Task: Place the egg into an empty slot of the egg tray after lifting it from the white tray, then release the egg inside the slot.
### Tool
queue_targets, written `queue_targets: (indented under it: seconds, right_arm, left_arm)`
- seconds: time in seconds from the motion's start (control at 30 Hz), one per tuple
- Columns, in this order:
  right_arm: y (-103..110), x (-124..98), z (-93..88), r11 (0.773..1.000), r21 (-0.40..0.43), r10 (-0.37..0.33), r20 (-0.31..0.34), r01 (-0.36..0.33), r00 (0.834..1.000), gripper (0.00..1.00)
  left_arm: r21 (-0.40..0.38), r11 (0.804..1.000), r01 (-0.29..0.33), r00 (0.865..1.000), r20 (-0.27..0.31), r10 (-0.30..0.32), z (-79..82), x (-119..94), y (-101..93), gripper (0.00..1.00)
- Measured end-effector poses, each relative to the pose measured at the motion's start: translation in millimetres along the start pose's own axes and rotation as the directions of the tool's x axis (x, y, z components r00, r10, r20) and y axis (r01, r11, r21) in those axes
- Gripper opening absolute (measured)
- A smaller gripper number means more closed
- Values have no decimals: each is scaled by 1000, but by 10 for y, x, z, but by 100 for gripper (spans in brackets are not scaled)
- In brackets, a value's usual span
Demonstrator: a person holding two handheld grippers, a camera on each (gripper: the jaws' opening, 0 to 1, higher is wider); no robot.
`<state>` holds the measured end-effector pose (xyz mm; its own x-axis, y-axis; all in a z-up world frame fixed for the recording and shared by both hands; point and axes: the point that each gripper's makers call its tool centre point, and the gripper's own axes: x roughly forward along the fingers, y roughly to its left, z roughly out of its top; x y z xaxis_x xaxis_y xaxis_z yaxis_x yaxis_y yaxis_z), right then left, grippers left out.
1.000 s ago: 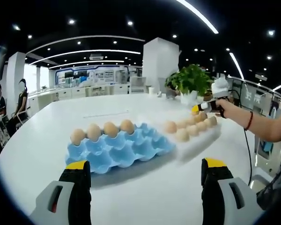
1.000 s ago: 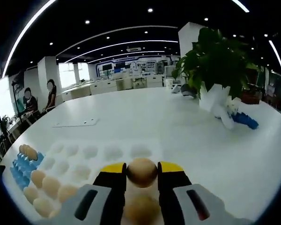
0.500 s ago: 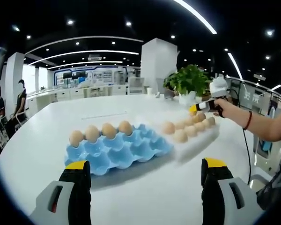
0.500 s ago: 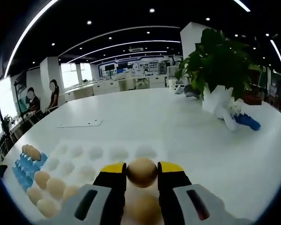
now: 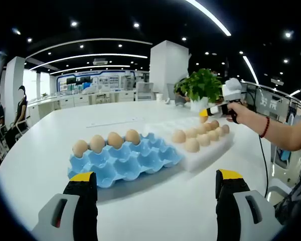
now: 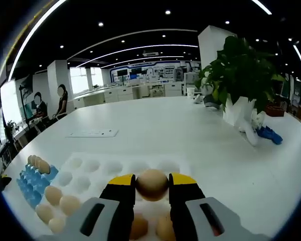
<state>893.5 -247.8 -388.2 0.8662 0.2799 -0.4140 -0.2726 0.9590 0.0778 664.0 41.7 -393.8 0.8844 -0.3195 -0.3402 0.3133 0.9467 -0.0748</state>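
A brown egg [image 6: 152, 184] sits clamped between the yellow-tipped jaws of my right gripper [image 6: 152, 182], held above the white tray [image 6: 103, 168], which still carries several eggs at its near side. The blue egg tray [image 6: 34, 179] lies to the left of it. In the left gripper view the blue egg tray [image 5: 123, 159] holds a back row of several eggs, with empty slots in front. The white tray [image 5: 205, 143] lies to its right, and the right gripper [image 5: 206, 112] hovers over its far end with the egg. My left gripper [image 5: 153, 176] is open, low over the table.
A potted plant [image 6: 241, 83] in a white pot stands on the white table [image 6: 200, 135] at the right, with a blue object [image 6: 270, 134] beside it. A flat sheet [image 6: 92, 133] lies further back. People stand at the far left [image 6: 60, 103].
My right gripper has lifted the egg higher above the white tray, so more of the tray and its eggs show below. The left gripper has stayed where it was.
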Motion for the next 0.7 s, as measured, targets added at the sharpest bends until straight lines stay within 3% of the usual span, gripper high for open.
queue_targets:
  seconds: [0.7]
  right_arm:
    - [380,59,21,997,-18,78,-16,-78,997,27]
  left_arm:
    - [-7,1000,-12,1000,-14,11,-72,-17,34,100]
